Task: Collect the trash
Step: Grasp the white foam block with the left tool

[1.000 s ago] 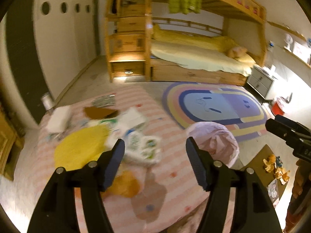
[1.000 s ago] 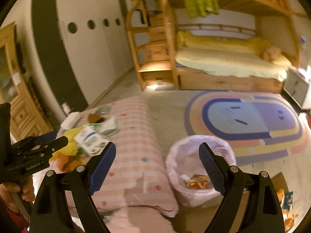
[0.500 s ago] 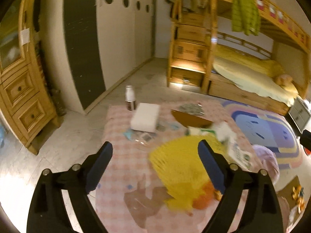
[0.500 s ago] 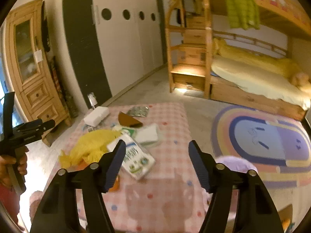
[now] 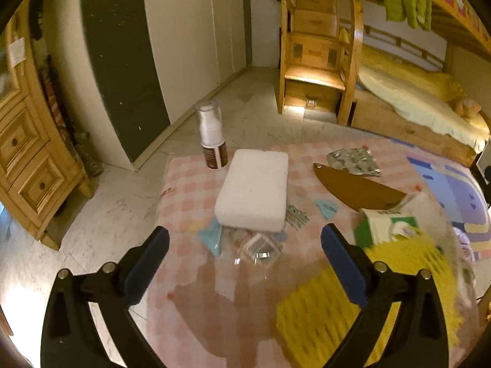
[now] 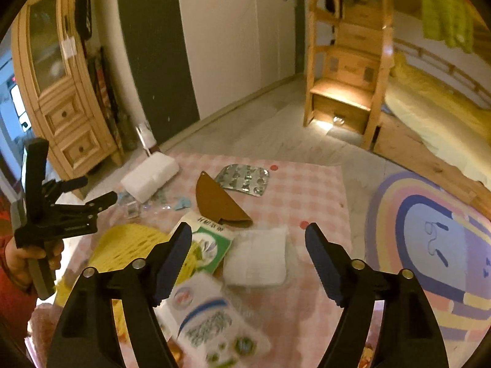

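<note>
Both claws hang wide open and empty over the pink-checked counter (image 5: 190,190). Ahead of the left claw (image 5: 245,251) lies crumpled clear plastic (image 5: 257,248), touching a white foam block (image 5: 253,193). Below the right claw (image 6: 248,254) lies a white pad (image 6: 256,257), beside a brown half-disc (image 6: 214,202) and a blister pack (image 6: 244,179).

Warm yellow indoor light, moderately dim. Small bright lamp under bed stairs (image 5: 311,102) threw glow onto floor. Gripper shadows fell dark on pink checked cloth (image 5: 190,184). Heavy fisheye bending plus black vignette at corners. Motion blur smeared yellow net (image 5: 331,306) and printed packet (image 6: 214,328); white foam block (image 5: 254,193) stayed fairly sharp.
</note>
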